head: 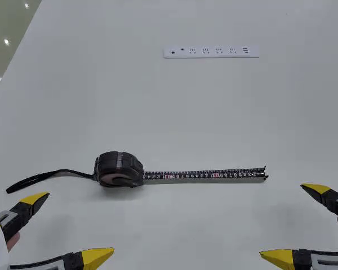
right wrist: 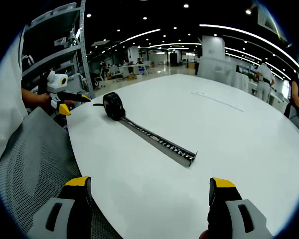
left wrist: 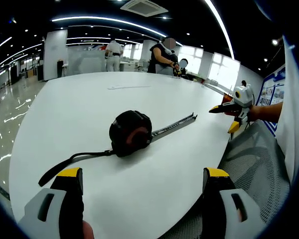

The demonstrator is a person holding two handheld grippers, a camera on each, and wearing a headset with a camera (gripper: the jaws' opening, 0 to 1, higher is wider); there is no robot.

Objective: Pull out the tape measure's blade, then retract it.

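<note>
- Tape measure (head: 119,170) lay on the desk (head: 158,101) just ahead of the tongs, nearer the left pair. Its case rested on its side, touched by neither pair.
- Left tongs (head: 67,228) were spread wide with nothing between the jaws, yellow tips aimed toward the case from the near-left.
- Right tongs (head: 296,222) were likewise spread and empty, near the blade's free end but apart from it.
- Blade (head: 205,175) ran out of the case to the person's right, flat and straight on the desk, with the end hook (head: 265,171) turned up at its tip.
- Black wrist strap (head: 42,179) trailed from the case's other side, its end close to the upper tip of the left tongs.
- Progress, as judged: the pull-out looked done, with a good length of blade showing. Retraction was left.
- Whether a lock held the blade could not be told. It lay extended with nothing gripping it.
- Next step would likely call for one pair steadying the case while the blade was released or fed back by the hook.
- Room: there was open, bare desk all round the tape. A white power strip (head: 210,52) lay well apart on the far side.
- Edges: the gripper views put the desk's curved near edge close under both tongs. The left edge slanted off toward the floor (head: 5,34), well away from the case.
- Risk noted: a freed blade could whip back, and the light case might skid.
</note>
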